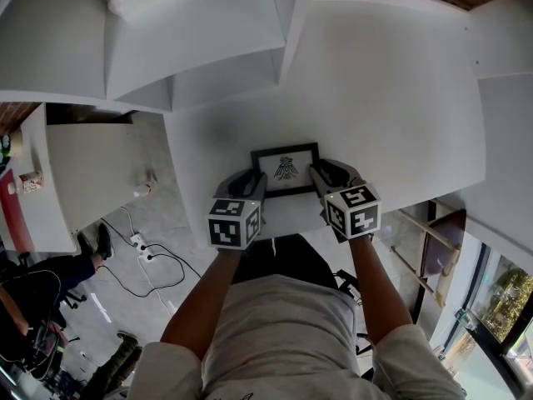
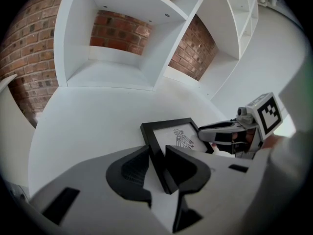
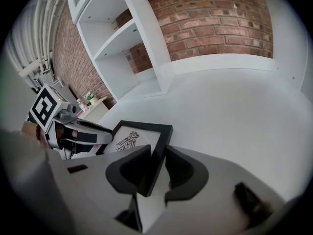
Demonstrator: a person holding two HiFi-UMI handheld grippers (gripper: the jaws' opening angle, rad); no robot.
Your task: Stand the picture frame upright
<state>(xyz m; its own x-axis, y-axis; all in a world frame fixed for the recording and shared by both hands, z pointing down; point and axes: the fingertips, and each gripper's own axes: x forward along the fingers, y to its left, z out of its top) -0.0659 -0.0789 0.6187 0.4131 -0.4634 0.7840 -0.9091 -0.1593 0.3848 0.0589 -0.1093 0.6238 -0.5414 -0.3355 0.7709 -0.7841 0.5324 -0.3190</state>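
A small black picture frame (image 1: 286, 169) with an insect drawing on white paper sits near the front edge of the white table (image 1: 391, 98). Its face is tilted up towards me. My left gripper (image 1: 250, 180) is shut on the frame's left side edge, and in the left gripper view that edge (image 2: 155, 151) runs between the two dark jaws (image 2: 157, 163). On the opposite side, my right gripper (image 1: 326, 173) is shut on the right edge (image 3: 159, 151), clamped between its jaws (image 3: 157, 163). Each gripper shows in the other's view, across the frame (image 2: 220, 130) (image 3: 90, 133).
White open shelving (image 1: 208, 48) stands at the back left of the table, with a brick wall (image 2: 117, 28) behind it. The table's front edge is just below the grippers. Floor with a power strip and cables (image 1: 146, 252) lies down to the left.
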